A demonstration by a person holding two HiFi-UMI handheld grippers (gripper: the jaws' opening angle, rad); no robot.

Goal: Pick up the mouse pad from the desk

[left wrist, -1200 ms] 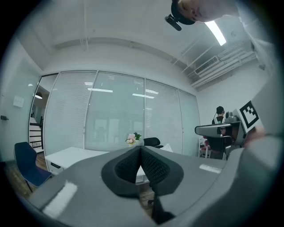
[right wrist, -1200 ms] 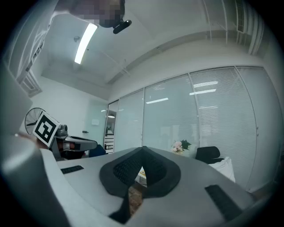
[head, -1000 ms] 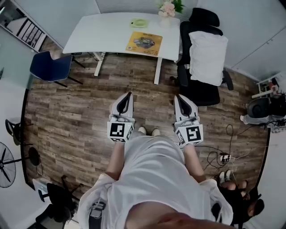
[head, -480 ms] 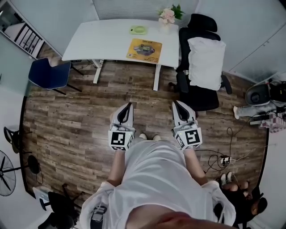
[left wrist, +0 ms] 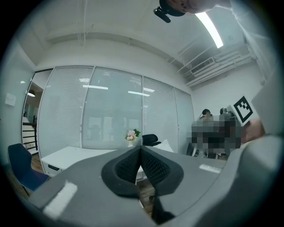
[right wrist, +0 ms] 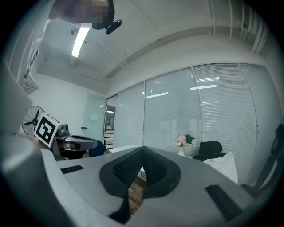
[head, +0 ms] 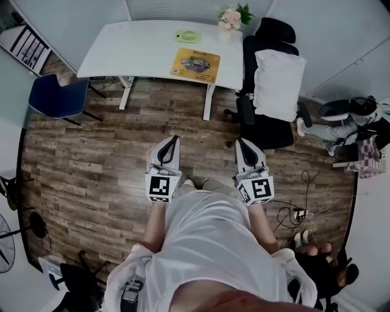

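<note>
A flat, rectangular yellow-orange mouse pad [head: 195, 64] with a printed picture lies toward the right end of the smooth white counter [head: 134, 49]. A stretch of wood-plank floor [head: 91, 152] keeps it well apart from both claws. The left claw [head: 173, 141] and right claw [head: 241, 144], grey shells with black ribbed pads [left wrist: 126, 167], are closed tip to tip, holding nothing.

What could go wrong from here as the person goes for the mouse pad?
The left tool and right tool are shut and empty, short of the desk. The mouse pad lies flat, so its thin edge may slip the jaws. The office chair stands close beside that end of the desk and could be bumped. The flower vase behind the pad might tip if the reach overshoots.
</note>
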